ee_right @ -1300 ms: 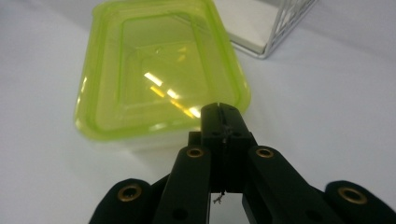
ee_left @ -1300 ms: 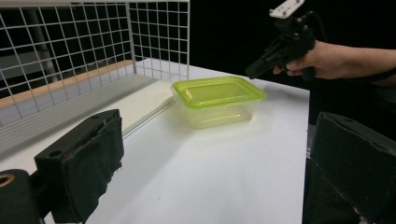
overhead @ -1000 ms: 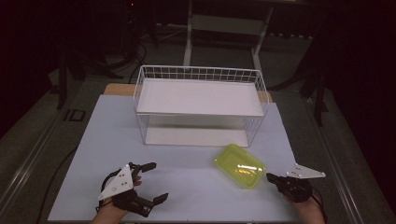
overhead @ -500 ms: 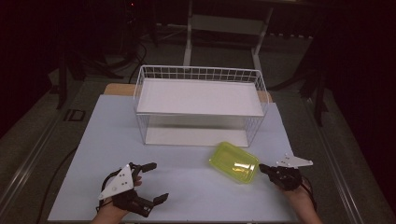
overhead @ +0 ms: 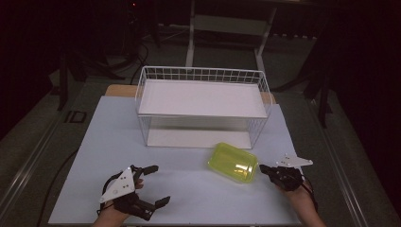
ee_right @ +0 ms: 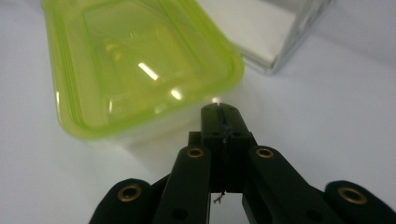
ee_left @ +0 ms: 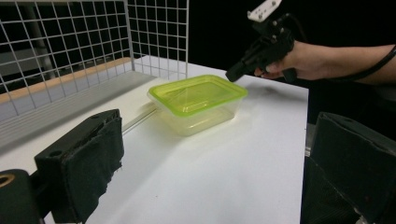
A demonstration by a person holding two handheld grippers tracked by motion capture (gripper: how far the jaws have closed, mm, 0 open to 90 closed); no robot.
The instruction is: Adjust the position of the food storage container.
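A clear plastic container with a yellow-green lid (overhead: 232,162) sits on the white table, just in front of the wire rack's right end. My right gripper (overhead: 261,168) is shut with nothing between its jaws, and its tip rests against the container's right side. In the right gripper view, the closed jaws of my right gripper (ee_right: 219,110) point at the corner of the container (ee_right: 135,60). My left gripper (overhead: 158,184) lies open near the front left, well apart from the container (ee_left: 198,95). The left gripper view also takes in the right gripper (ee_left: 232,74) and its hand.
A white wire rack (overhead: 201,75) with a white shelf board stands at the back middle of the table (overhead: 94,142). Its mesh wall (ee_left: 93,46) is close to the container's left in the left gripper view. The table's front edge runs just under both hands.
My right gripper has moved left with its jaws shut, and the container has slid a little left and toward the rack. The left gripper has stayed put.
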